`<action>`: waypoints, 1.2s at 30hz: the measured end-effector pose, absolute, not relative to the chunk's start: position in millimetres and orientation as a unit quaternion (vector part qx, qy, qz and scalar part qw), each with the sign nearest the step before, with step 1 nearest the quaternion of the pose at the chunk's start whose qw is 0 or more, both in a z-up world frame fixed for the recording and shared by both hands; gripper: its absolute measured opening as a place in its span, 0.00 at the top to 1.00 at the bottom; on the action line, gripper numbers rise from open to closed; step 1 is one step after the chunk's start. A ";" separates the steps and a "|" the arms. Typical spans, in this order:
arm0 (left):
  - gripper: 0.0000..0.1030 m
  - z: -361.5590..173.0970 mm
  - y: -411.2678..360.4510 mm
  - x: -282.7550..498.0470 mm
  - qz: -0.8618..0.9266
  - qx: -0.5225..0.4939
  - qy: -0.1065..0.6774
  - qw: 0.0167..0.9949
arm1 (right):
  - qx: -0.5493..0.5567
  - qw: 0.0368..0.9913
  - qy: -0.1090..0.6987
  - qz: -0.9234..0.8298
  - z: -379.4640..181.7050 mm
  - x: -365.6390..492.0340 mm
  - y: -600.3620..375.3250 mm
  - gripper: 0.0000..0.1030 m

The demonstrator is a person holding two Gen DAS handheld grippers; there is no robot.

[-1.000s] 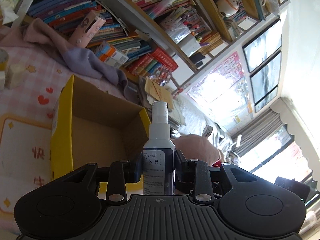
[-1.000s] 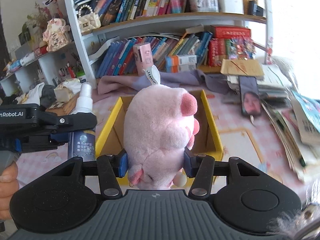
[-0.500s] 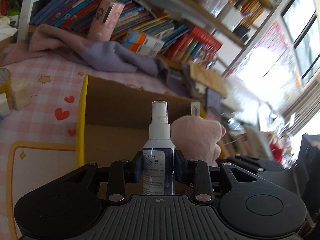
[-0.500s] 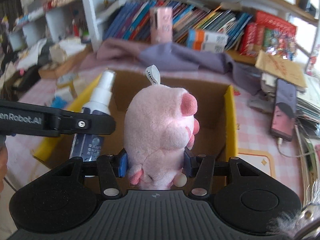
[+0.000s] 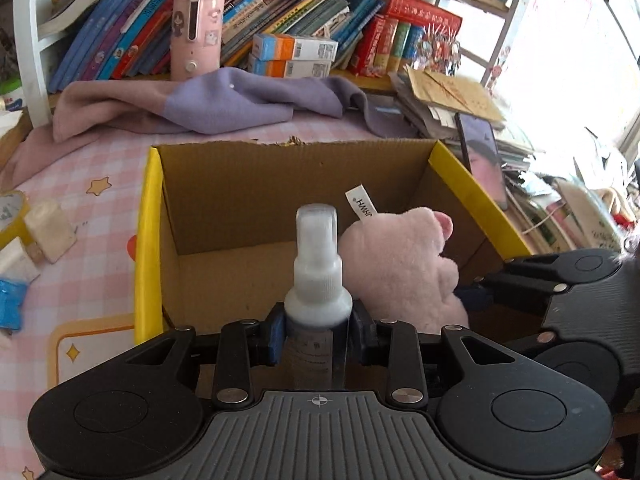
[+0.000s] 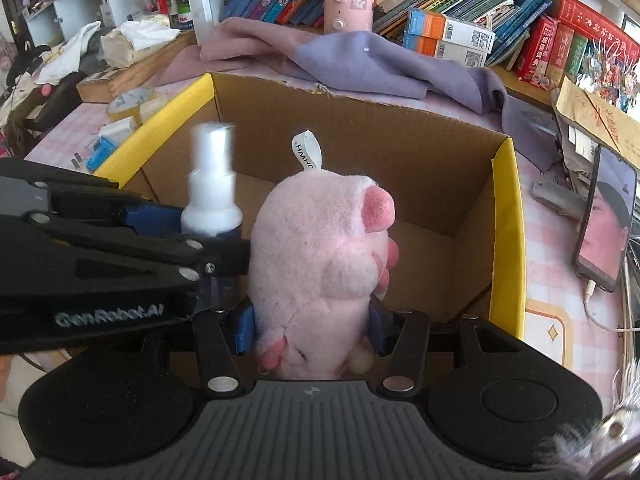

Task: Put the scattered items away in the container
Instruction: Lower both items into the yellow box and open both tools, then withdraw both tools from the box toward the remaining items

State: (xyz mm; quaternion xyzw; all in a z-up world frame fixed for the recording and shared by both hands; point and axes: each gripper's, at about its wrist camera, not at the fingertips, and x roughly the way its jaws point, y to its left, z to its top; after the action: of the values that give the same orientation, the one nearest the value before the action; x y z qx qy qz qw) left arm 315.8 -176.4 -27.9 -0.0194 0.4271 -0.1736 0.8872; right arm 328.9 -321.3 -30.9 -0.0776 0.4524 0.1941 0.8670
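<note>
A cardboard box [image 5: 280, 184] with yellow outer sides stands open on the pink checked cloth; it also shows in the right wrist view [image 6: 400, 148]. My left gripper [image 5: 318, 338] is shut on a white-capped spray bottle [image 5: 318, 264], held upright over the box's near edge. My right gripper [image 6: 312, 328] is shut on a pink plush pig [image 6: 324, 252], held over the box interior to the right of the bottle [image 6: 212, 188]. The pig [image 5: 400, 260] and the right gripper [image 5: 560, 280] also show in the left wrist view.
A purple cloth [image 5: 224, 100] lies behind the box, below a shelf of books. A phone [image 6: 608, 216] and paper stacks [image 5: 448, 96] lie to the right. A tape roll [image 5: 10, 216], white blocks [image 5: 50, 230] and a blue packet [image 5: 10, 302] lie to the left.
Both grippers have moved forward and tilted down over the box. The bottle and the pig now hang lower, within the box opening, side by side.
</note>
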 end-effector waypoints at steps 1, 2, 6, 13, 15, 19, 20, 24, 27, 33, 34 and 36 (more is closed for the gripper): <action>0.70 -28.2 -176.3 316.4 -0.174 -0.020 0.427 0.887 | -0.075 0.867 0.454 0.193 -31.0 329.6 -322.1 0.51; 0.69 -28.4 -176.1 317.1 -0.174 -0.022 0.427 0.887 | -0.072 0.866 0.456 0.192 -31.1 330.1 -322.7 0.51; 0.69 -28.1 -175.5 316.3 -0.174 -0.025 0.424 0.888 | -0.068 0.865 0.458 0.192 -30.4 330.2 -323.5 0.47; 0.44 -7.6 -169.3 300.3 -0.175 -0.037 0.375 0.909 | -0.060 0.879 0.431 0.194 -19.3 322.6 -325.7 0.33; 0.36 2.8 -166.1 291.8 -0.173 -0.040 0.353 0.919 | -0.057 0.891 0.409 0.191 -9.7 316.8 -328.3 0.31; 0.32 20.9 -154.4 274.7 -0.170 -0.052 0.320 0.931 | -0.037 0.910 0.372 0.179 11.1 301.8 -336.9 0.30; 0.31 24.3 -150.8 270.1 -0.169 -0.056 0.314 0.933 | -0.032 0.913 0.367 0.176 15.6 297.5 -338.5 0.30; 0.26 34.7 -137.7 252.3 -0.161 -0.069 0.301 0.938 | -0.017 0.923 0.348 0.161 29.2 277.0 -338.6 0.30; 0.17 42.6 -128.7 234.3 -0.136 -0.070 0.292 0.944 | -0.005 0.932 0.332 0.146 38.7 257.1 -337.1 0.30; 0.11 46.2 -104.3 194.7 -0.120 -0.071 0.272 0.952 | 0.009 0.949 0.295 0.107 50.8 215.5 -326.9 0.26; 0.11 45.1 -100.3 189.7 -0.121 -0.070 0.274 0.951 | 0.010 0.952 0.288 0.101 51.8 208.3 -324.3 0.26; 0.11 41.5 -91.8 179.9 -0.120 -0.069 0.279 0.950 | 0.012 0.957 0.277 0.089 53.8 194.8 -318.6 0.25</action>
State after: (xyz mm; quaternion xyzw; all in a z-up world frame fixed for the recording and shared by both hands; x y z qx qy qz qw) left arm 179.9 -91.8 41.5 -0.0686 0.2793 -0.1197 0.9502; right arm 194.8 -318.6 53.8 0.0116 0.2771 0.0890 0.9566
